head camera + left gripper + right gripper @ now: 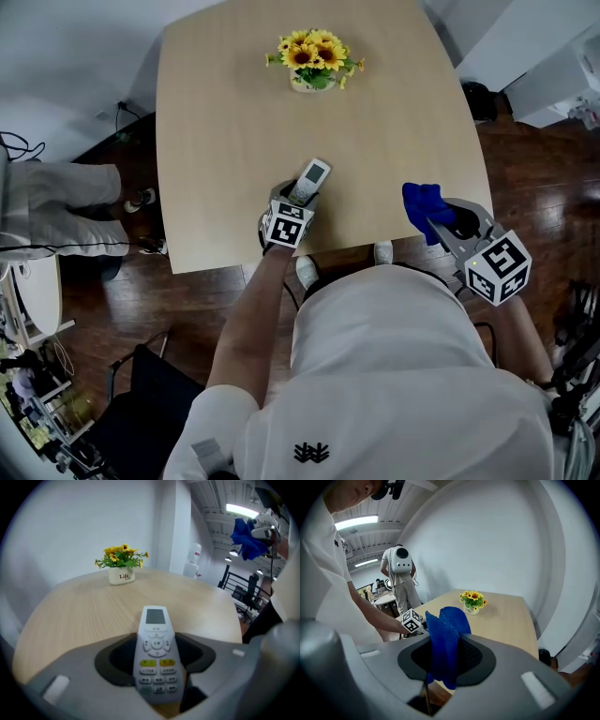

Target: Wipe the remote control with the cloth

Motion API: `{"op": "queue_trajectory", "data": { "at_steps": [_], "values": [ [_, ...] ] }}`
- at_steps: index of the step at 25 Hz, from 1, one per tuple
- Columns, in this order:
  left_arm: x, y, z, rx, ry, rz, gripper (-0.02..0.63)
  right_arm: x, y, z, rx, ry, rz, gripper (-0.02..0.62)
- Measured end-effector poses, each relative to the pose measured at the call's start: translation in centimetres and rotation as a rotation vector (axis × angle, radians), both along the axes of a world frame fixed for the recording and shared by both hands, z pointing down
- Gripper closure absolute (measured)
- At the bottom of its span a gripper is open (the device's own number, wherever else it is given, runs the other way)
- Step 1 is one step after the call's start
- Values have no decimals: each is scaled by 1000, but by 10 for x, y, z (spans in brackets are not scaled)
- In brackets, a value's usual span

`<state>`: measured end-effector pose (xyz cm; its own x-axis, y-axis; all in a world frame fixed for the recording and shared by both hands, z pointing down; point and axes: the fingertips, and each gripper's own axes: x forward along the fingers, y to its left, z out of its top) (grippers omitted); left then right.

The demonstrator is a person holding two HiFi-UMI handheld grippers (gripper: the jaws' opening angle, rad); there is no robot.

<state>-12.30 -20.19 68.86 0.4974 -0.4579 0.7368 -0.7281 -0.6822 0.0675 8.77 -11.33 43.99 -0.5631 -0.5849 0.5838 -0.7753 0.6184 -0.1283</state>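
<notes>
**Remote clamped on the left, cloth clamped on the right**

The slim white remote control with a small screen and yellow buttons (156, 653) is gripped by the left gripper (298, 199), the jaws closed against its two long sides at the button end. Its long axis is lined up with the gripper, and the screen end is pointed away from the person, towards the pot of yellow sunflowers (314, 58) at the far side of the pale wooden table (234, 122). The remote is kept near the table's near edge; whether it touches the wood cannot be told. Over on the right, the bright blue fleecy cloth (445, 639) is pinched in the right gripper (450, 223), its bunched top stood up above the jaws. The cloth is held well apart from the remote, off the table's near right corner
</notes>
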Motion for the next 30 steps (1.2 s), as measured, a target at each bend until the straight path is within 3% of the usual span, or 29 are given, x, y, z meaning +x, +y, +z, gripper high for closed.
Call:
{"op": "queue_trajectory", "data": {
  "at_steps": [5,11,21,25,30],
  "values": [
    [10,2,-37,49,35,16,331,0,-3,-5,25,-15,7,508],
    [42,17,-120,170,105,107,331,-15,-11,-30,86,-59,-19,508],
    [89,35,-212,279,168,194,331,-102,-27,-71,178,-165,-243,508],
    [107,39,-228,304,163,239,331,-129,-30,-74,170,-191,-329,508],
    [111,51,-235,316,154,258,331,-138,-23,-62,143,-183,-360,508]
  ]
}}
